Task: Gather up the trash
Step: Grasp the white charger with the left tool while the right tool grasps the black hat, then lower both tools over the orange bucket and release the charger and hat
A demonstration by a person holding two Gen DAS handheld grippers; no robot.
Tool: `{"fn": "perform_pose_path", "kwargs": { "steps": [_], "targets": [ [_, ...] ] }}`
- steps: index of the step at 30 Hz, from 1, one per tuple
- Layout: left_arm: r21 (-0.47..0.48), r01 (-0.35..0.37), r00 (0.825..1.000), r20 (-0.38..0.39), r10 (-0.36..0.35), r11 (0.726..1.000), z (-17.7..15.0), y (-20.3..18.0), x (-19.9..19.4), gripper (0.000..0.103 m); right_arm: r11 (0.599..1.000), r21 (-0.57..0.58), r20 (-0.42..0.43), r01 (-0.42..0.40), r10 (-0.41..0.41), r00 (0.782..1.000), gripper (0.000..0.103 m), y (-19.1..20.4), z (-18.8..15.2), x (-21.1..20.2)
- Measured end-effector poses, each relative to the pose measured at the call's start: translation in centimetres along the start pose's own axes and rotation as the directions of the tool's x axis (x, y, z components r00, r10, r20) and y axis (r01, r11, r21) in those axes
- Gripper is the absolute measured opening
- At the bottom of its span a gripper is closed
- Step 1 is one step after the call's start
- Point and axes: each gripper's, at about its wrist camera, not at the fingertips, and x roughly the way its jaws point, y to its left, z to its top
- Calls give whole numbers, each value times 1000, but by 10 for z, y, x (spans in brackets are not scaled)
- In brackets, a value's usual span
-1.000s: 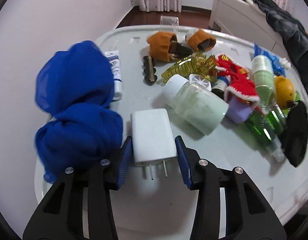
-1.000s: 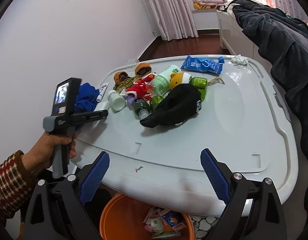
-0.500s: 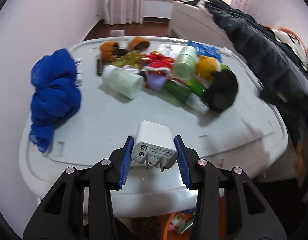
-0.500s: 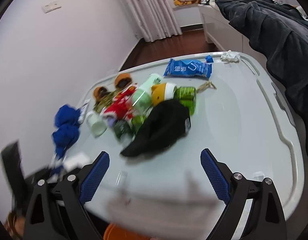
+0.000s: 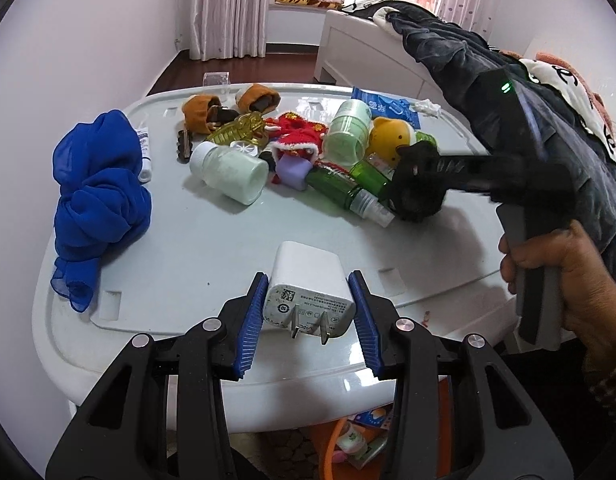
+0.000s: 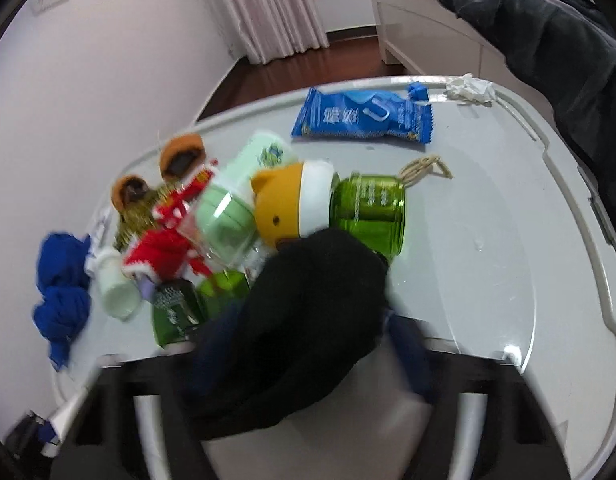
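Now reaching across to the black cloth (image 6: 308, 320), right gripper (image 6: 308, 356) fingers closing around it; left gripper (image 5: 308, 316) clamping white charger (image 5: 308, 288) above near surface (image 5: 212, 248) edge.

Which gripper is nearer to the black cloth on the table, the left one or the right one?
The right. The right gripper is at the black cloth, its jaws closing with the cloth between them. The left gripper holds the white charger near the table edge, apart from the cloth.
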Motion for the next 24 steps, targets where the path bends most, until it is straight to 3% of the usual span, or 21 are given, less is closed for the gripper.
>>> {"fn": "perform_pose_path", "kwargs": {
  "steps": [3,8,14,17,20,24],
  "targets": [
    [8,13,1000,2,-13,1000,1,-3,0,41,996,-81,33,49,-46,998,14,12,-1,-8],
    [20,30,1000,1,-30,999,0,-5,-1,41,988,-145,67,59,-50,997,14,22,-9,-32],
    [51,77,997,-3,-77,996,-6,-12,-10,41,990,-143,88,-4,16,996,14,22,-33,-82],
    [101,114,993,-15,-113,988,-17,-27,-23,41,983,-176,62,-47,58,996,14,29,-68,-117],
    [154,177,981,-102,-163,972,-44,-48,-29,41,978,-193,-7,-82,82,997,15,31,-111,-130],
    [149,257,944,-249,-215,955,-90,-69,-30,41,979,-174,-145,-102,77,986,17,21,-179,-122]
  ]
}}
